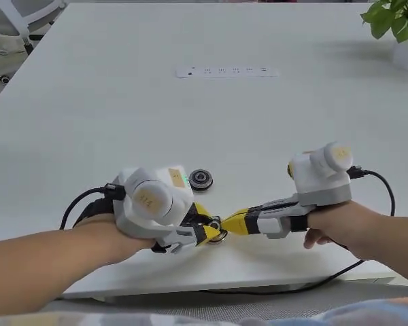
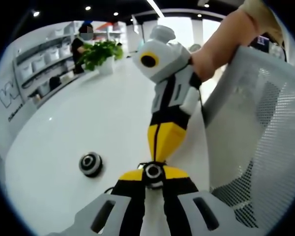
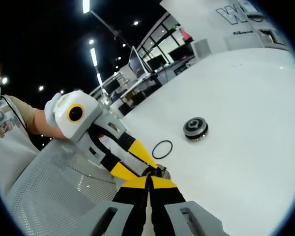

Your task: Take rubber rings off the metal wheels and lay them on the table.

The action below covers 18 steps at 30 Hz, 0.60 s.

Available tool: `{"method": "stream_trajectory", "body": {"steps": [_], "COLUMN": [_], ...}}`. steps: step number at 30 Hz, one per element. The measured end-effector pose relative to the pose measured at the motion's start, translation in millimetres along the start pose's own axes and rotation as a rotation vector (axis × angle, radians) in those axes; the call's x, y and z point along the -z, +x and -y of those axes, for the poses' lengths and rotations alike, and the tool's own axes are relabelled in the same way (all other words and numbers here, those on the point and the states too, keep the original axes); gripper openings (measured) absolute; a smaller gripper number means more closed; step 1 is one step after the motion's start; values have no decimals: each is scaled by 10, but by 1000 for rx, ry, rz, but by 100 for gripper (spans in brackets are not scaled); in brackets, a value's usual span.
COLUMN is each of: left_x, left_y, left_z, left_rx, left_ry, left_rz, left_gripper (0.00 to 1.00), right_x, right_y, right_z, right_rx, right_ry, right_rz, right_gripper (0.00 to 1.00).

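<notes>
At the near edge of the desk [image 1: 190, 115], with left fingers [image 2: 132, 176] clamped on a metal wheel [image 2: 153, 172] with a dark rim, right fingers [image 3: 133, 184] closed tip-to-tip against it, a second wheel [image 1: 200, 179] and a loose black ring [image 3: 162, 149] lying just beyond, a big "W" [image 2: 5, 95] on the far wall [image 2: 9, 73].

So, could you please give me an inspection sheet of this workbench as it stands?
Surface: white table.
Job's things: small metal wheel between the gripper tips; black-ringed metal wheel and thin black rubber ring lying on the table.
Clutter: white power strip.
Grippers: left gripper shut on the small metal wheel; right gripper shut, tips at that wheel.
Cables: black cables trailing from both grippers.
Surroundings: green potted plant; white mesh chair.
</notes>
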<state>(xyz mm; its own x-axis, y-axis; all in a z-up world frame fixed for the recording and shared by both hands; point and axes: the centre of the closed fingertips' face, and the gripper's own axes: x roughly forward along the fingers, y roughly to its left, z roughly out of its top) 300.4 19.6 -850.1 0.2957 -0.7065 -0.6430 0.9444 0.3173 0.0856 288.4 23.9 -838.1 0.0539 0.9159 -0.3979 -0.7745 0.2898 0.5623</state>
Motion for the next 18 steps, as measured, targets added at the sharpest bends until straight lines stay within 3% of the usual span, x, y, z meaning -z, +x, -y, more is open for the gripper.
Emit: {"method": "stream_trajectory", "body": {"steps": [1,2,3,5,18], "left_x": [-2,-4,-4,-4,-14], "left_y": [2,5,5,4,6], "left_z": [3,2,3,3,6], "left_rx": [1,-2,-1,0,9], "left_ry": [-1,0,1,-2,0], "left_rz": [1,2,2,5,17], "left_gripper": [12,12,12,12,13], "right_x": [-37,-6,-17,-4,44], "right_y": [22,41,40,31,-29], "right_z": [-90,-181,-65,-59,77], "right_rx": [-42,-82,-12,-33,22], "right_ry": [11,-3,-55,-14,-44], "right_rz": [16,-7,-6,-5,-13], "right_gripper": [0,0,0,0,0]}}
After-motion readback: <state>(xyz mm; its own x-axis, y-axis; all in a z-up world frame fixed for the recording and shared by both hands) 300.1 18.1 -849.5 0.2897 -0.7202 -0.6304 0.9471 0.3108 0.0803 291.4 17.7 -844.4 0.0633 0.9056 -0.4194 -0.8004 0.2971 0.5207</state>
